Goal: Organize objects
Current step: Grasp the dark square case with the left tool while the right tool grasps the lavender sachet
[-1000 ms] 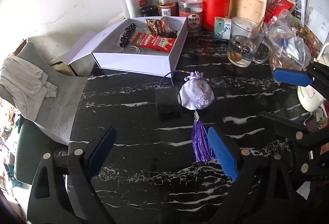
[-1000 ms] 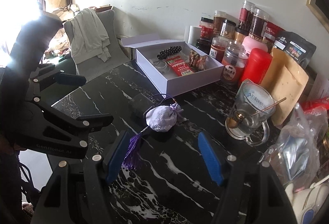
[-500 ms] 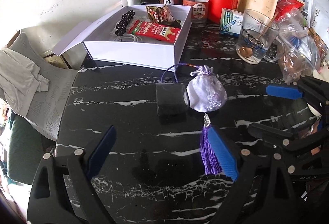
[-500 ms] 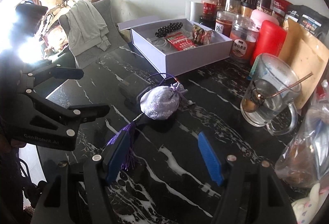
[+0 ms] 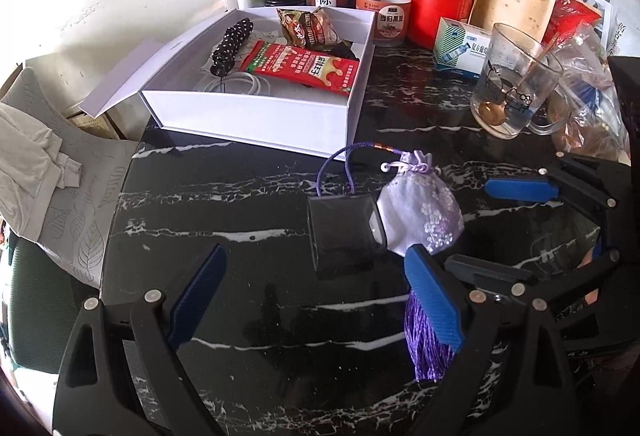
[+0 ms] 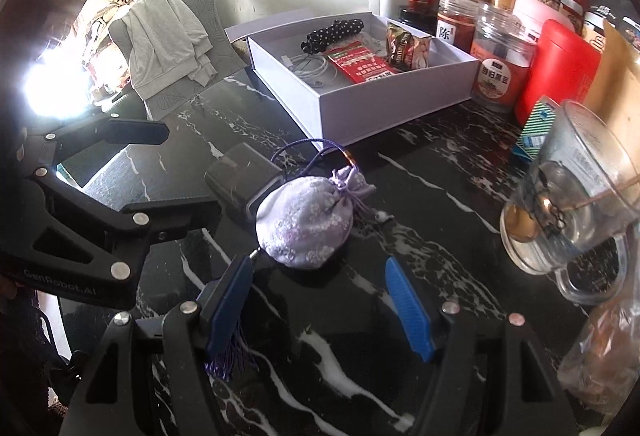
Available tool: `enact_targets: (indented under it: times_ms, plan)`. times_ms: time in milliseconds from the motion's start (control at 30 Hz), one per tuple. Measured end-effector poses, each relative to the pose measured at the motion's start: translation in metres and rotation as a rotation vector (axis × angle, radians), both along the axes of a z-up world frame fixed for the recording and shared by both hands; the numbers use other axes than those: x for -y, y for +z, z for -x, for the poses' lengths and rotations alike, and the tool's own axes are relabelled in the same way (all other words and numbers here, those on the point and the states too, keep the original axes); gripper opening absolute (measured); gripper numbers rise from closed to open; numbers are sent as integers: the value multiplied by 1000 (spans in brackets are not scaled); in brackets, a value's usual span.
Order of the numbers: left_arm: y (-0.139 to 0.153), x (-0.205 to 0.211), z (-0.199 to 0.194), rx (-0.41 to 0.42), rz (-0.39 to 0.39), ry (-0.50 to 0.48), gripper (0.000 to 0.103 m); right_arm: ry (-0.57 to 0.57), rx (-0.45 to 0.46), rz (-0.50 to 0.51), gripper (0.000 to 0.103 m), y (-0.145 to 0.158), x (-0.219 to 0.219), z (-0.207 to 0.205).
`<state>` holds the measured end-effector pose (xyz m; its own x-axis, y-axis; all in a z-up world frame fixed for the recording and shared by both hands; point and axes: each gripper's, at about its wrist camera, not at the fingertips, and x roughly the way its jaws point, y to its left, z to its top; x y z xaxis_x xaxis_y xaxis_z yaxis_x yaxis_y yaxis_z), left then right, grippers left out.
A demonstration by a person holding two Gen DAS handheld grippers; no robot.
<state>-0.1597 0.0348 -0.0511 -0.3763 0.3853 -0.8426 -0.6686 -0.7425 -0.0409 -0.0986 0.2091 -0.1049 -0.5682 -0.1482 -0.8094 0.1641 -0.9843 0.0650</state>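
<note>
While both tongs [image 5: 316, 296] [image 6: 318, 300] stay open and empty, they have dropped closer to the lilac pouch [image 6: 306, 222].

We saw daylight flooding in from the left, blowing out to a white glare patch [image 6: 52, 91] in the right wrist view. The glossy black marble tabletop [image 5: 248, 203] threw back soft reflections. Fisheye bending curved the edges and darkened the corners; focus stayed sharp.

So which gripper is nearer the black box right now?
Left. The left gripper has the black box just ahead, between its open jaws' line. The right gripper faces the lavender sachet, with the box beyond it.
</note>
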Motion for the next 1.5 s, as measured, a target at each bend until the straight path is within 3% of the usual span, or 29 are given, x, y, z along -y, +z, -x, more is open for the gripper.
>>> enact_targets:
  times_ms: [300, 500, 567, 633, 867, 1067, 1500]
  plan:
    - [-16, -18, 24, 18, 29, -22, 90, 6, 35, 35, 70, -13, -2, 24]
    - [-24, -24, 30, 56, 3, -52, 90, 12, 40, 48, 70, -19, -5, 31]
    - [-26, -25, 31, 61, -9, -55, 89, 15, 38, 67, 60, -20, -7, 31]
    - [-26, -24, 31, 74, -30, -67, 84, 35, 46, 95, 43, -21, -6, 31]
    - [-21, -29, 18, 114, -80, -150, 35, 46, 40, 86, 36, -14, -5, 25]
    - [-19, -29, 2, 125, -72, -158, 25, 56, 28, 71, 33, -5, -1, 11]
    - [-13, 1, -29, 148, -79, -125, 23, 56, 24, 59, 33, 7, -4, -33]
